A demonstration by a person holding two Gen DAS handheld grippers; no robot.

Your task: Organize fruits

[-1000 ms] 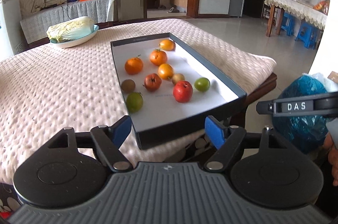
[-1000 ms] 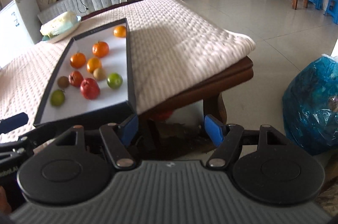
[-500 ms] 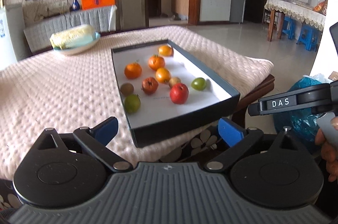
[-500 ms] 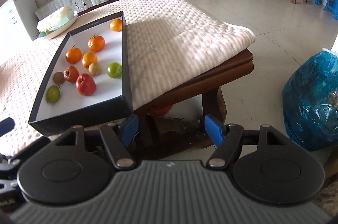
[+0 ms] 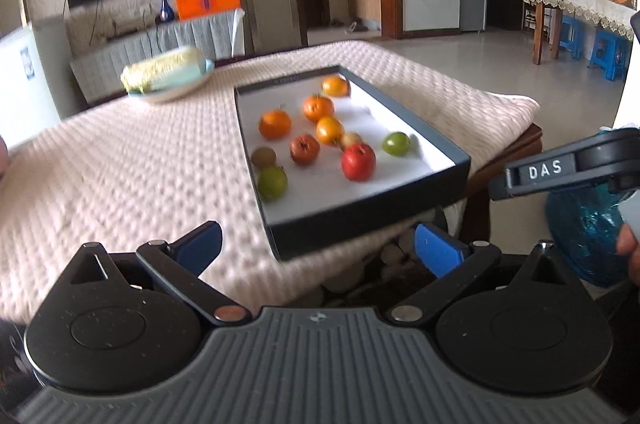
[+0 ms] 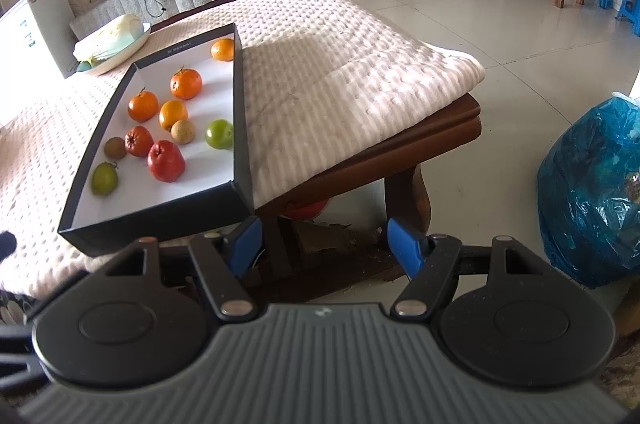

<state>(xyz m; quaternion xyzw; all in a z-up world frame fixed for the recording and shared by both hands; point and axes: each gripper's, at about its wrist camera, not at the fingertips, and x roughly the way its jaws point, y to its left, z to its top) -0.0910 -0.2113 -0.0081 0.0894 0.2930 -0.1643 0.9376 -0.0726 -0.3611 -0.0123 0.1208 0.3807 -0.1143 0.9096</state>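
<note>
A dark box lid with a white floor (image 5: 436, 159) (image 6: 239, 95) lies on the quilted table and holds several fruits: oranges (image 5: 274, 124) (image 6: 186, 83), a red apple (image 5: 358, 161) (image 6: 165, 160), a dark red fruit (image 5: 304, 149), green fruits (image 5: 272, 182) (image 6: 219, 133) and a brown kiwi (image 5: 263, 157). My left gripper (image 5: 318, 250) is open and empty, short of the box's near edge. My right gripper (image 6: 324, 244) is open and empty, off the table's near right corner, and shows at the right edge of the left wrist view (image 5: 560, 171).
A plate with a cabbage (image 5: 166, 73) (image 6: 110, 39) sits at the table's far side. The table's wooden edge and leg (image 6: 404, 179) are in front of the right gripper. A blue plastic bag (image 6: 596, 187) stands on the floor to the right.
The left gripper's fingers have spread wider and its view has shifted left and blurred. The right gripper has risen and moved slightly closer to the table corner.
</note>
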